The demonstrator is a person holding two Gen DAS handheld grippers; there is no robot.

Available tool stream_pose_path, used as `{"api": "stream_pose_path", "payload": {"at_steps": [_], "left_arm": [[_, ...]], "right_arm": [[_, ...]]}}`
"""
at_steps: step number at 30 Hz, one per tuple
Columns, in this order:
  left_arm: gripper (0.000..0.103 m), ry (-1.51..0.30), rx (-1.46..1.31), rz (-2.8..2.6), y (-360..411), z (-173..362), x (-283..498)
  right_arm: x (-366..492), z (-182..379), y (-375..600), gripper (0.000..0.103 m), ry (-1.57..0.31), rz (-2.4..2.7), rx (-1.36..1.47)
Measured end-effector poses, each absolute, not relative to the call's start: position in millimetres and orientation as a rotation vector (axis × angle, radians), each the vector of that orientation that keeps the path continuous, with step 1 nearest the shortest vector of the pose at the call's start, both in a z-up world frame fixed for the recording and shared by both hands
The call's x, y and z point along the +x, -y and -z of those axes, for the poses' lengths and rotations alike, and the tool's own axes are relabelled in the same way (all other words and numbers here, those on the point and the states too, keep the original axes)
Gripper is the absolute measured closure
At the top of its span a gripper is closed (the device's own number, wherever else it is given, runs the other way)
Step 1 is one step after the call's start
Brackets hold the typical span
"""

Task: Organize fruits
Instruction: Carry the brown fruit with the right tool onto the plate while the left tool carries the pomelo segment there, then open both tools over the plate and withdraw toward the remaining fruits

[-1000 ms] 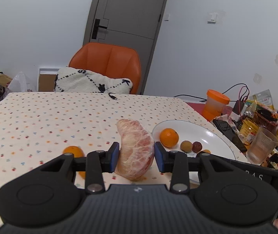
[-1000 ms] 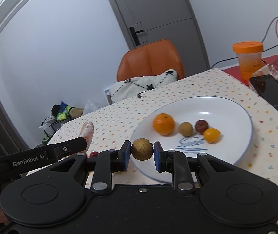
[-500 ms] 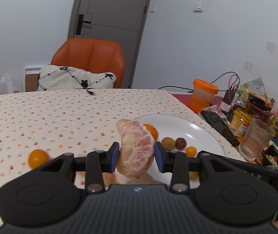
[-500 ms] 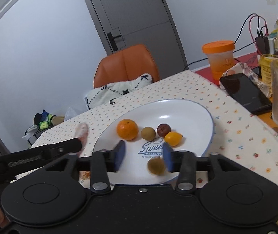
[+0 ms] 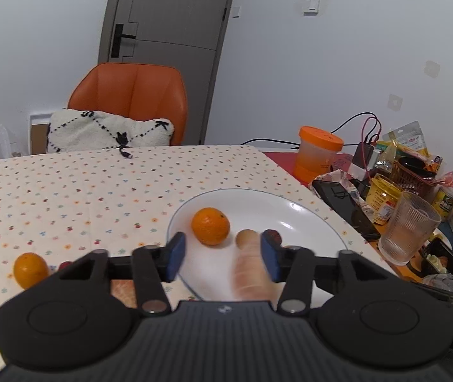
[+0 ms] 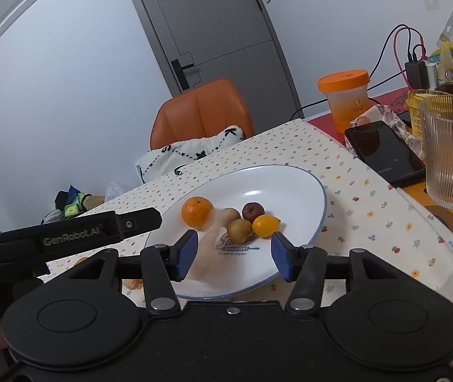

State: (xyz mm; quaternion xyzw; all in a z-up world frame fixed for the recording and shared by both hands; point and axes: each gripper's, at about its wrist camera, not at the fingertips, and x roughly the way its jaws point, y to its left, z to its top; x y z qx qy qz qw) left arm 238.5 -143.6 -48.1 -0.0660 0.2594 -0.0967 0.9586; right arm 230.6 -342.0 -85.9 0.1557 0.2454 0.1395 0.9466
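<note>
- The left gripper [image 5: 223, 256] hangs over the near left rim of a white plate [image 5: 303, 213], its blue-padded jaws spread wide and gripping nothing.
- A pale pink pomelo segment [image 5: 250, 273], smeared by motion blur, sits between those jaws, close beside the right pad; whether it touches the plate cannot be told.
- The right gripper [image 6: 234, 256] is likewise spread and empty above the plate's near edge.
- On the plate lie a mandarin [image 6: 197, 212], a brown round fruit [image 6: 240, 230], a dark red fruit [image 6: 253, 211] and a small yellow-orange fruit [image 6: 265, 225], clustered near the centre.
- Left of the plate, on the dotted tabletop [image 5: 67, 191], rests a second small orange fruit [image 5: 30, 269].
- A ribbed glass [image 5: 409, 227] and a black phone [image 6: 385, 152] stand to the right.
</note>
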Motion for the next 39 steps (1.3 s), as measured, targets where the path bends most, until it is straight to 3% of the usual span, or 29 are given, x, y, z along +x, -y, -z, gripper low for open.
{"api": "stream_pose_path", "payload": {"at_steps": [10, 13, 29, 39], "left_arm": [[0.020, -0.501, -0.104, 0.096, 114.7, 44.1, 215.3], [0.018, -0.512, -0.101, 0.080, 104.8, 44.8, 210.4], [0.009, -0.523, -0.099, -0.023, 60.6, 43.4, 186.8], [0.006, -0.539, -0.123, -0.067, 35.3, 46.9, 176.4]], "right_arm": [[225.6, 87.4, 333.3, 0.044, -0.496, -0.298, 0.327], [224.5, 87.3, 328.5, 0.044, -0.498, -0.305, 0.326], [220.2, 83.2, 297.1, 0.022, -0.494, -0.350, 0.302], [222.0, 83.6, 273.4, 0.017, -0.507, -0.409, 0.282]]}}
